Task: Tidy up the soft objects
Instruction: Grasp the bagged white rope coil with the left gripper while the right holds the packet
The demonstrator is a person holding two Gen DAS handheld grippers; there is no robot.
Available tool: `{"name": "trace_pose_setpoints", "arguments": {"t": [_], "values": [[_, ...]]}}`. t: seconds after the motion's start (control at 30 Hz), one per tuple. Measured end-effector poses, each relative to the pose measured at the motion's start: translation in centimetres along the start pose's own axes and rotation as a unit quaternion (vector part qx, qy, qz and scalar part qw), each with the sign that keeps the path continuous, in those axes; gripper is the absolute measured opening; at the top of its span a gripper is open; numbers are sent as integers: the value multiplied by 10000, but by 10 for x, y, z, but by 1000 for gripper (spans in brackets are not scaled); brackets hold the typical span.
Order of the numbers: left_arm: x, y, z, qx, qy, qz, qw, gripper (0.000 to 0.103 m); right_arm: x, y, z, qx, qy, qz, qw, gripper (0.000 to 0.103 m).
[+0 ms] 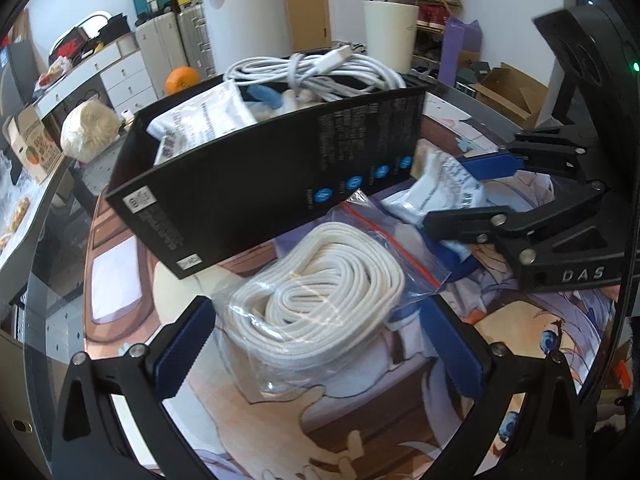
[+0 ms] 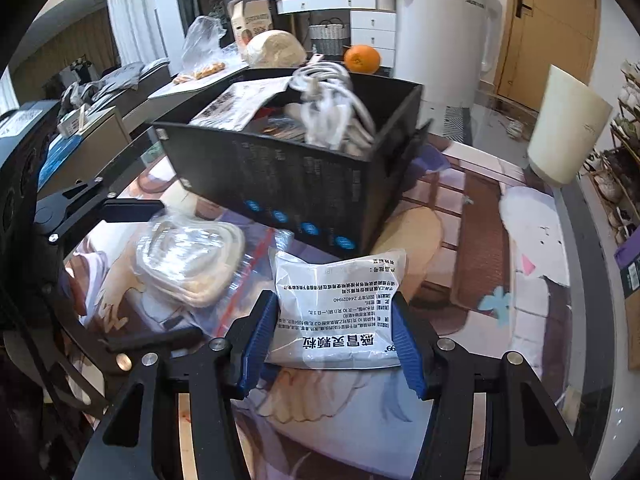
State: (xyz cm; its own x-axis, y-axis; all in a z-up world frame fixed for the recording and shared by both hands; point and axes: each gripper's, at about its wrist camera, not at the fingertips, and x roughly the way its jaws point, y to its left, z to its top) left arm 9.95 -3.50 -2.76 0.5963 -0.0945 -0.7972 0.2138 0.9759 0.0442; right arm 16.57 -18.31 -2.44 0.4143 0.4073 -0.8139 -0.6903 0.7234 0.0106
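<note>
A black open box [image 1: 256,184] stands on the printed mat and holds a white cable bundle [image 1: 316,70] and a white packet [image 1: 200,120]; it also shows in the right wrist view [image 2: 296,172]. A clear zip bag with a coiled white cord [image 1: 320,304] lies in front of the box. My left gripper [image 1: 324,344] is open, its jaws either side of the bag. A white printed medicine pouch [image 2: 340,312] lies beside the bag [image 2: 188,264]. My right gripper [image 2: 332,344] has its blue pads against both sides of the pouch. The right gripper also shows in the left wrist view [image 1: 480,188].
The printed mat [image 2: 500,280] covers a glass table. An orange [image 2: 361,59], a cream woolly ball [image 2: 276,48], a white appliance [image 2: 444,28] and a white bin [image 2: 568,128] stand behind the box. Cardboard boxes and shoe shelves sit at the right edge.
</note>
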Motion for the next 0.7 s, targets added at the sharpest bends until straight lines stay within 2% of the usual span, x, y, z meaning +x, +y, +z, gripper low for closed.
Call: {"name": "trace_pose_setpoints", "arguments": {"t": [0.37, 0.47, 0.57, 0.63, 0.7], "values": [[-2, -15, 2, 257, -42, -128, 9996, 101, 2, 7, 1, -125, -16, 81, 9999, 56], [-2, -20, 3, 343, -63, -183, 9992, 95, 3, 5, 1, -119, -15, 111, 9999, 56], [-2, -23, 4, 370, -119, -235, 9990, 81, 3, 5, 1, -126, -13, 105, 9999, 56], [-3, -21, 4, 315, -165, -230, 9991, 62, 3, 4, 1, -117, -16, 114, 9999, 56], [-5, -16, 4, 192, -214, -213, 9994, 53, 2, 3, 0, -127, -20, 124, 9998, 56]]}}
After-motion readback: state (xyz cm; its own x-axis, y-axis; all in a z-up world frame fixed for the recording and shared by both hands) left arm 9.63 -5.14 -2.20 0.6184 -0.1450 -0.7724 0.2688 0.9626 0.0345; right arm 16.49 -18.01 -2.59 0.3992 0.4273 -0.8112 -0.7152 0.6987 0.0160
